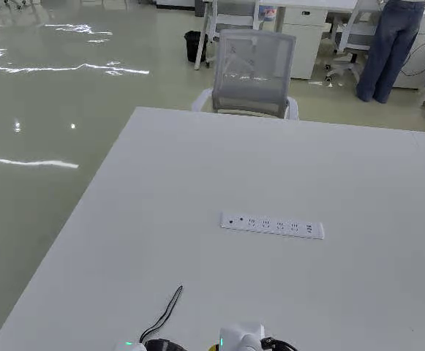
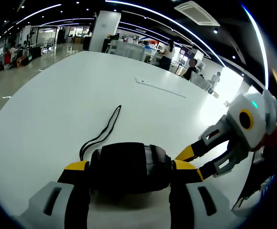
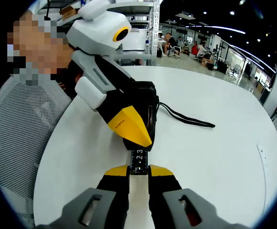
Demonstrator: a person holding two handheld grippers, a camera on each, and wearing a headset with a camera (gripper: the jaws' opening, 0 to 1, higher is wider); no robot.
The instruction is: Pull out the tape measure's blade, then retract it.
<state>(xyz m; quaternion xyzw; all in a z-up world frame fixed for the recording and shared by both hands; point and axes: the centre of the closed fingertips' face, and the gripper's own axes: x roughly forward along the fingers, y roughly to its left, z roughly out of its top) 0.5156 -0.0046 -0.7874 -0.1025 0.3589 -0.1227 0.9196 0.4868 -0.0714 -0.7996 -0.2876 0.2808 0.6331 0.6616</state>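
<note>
Right gripper view: right gripper (image 3: 139, 171) pinched narrow on the blade (image 3: 139, 156) tip, only a short stub out. The tape measure (image 2: 124, 160) sits clamped between the left gripper (image 2: 129, 168) jaws. Pull-out looks barely begun. Next: draw the right straight away from the case, left bracing.

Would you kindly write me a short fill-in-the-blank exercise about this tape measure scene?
The left hand-held gripper clamps the ____ tape measure.
The right hand-held gripper pinches its ____.
Its strap lies on the ____ table.
Missing words: black, blade, white.
</note>
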